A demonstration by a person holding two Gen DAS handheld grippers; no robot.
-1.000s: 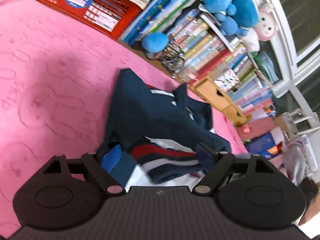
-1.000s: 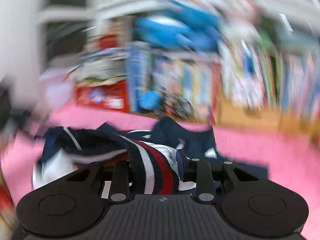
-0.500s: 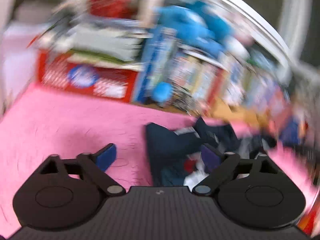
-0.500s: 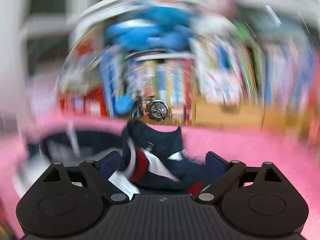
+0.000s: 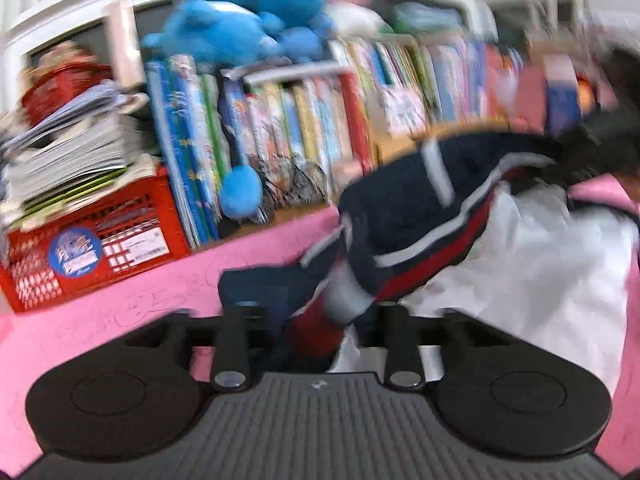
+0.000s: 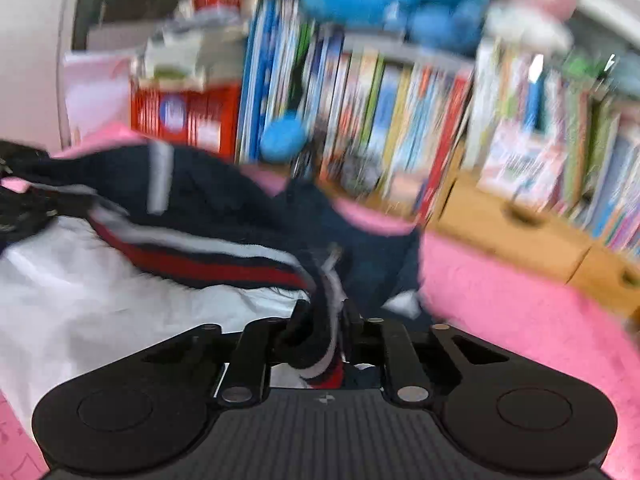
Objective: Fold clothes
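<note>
Left wrist view: the left gripper (image 5: pixel 316 320) is seen drawn in on the striped hem of a navy, red and white garment (image 5: pixel 420 208), its jaws having just been closing with the cloth between them. The garment is spread over the pink bedcover (image 5: pixel 120 312), white lining (image 5: pixel 520 272) exposed toward the right edge. Shown only here: a paper stack (image 5: pixel 64 160) on the red crate (image 5: pixel 88 240), and bare pink cover along the left side, offering open room. Right wrist view: the right gripper (image 6: pixel 320 336) is likewise clamped on a bunched striped fold, jaws just closed in on it. Shown only here: a wooden drawer unit (image 6: pixel 520 232) at the far edge, under the row of books (image 6: pixel 380 108), and a clear pink stretch at right. Both views are motion-blurred.
</note>
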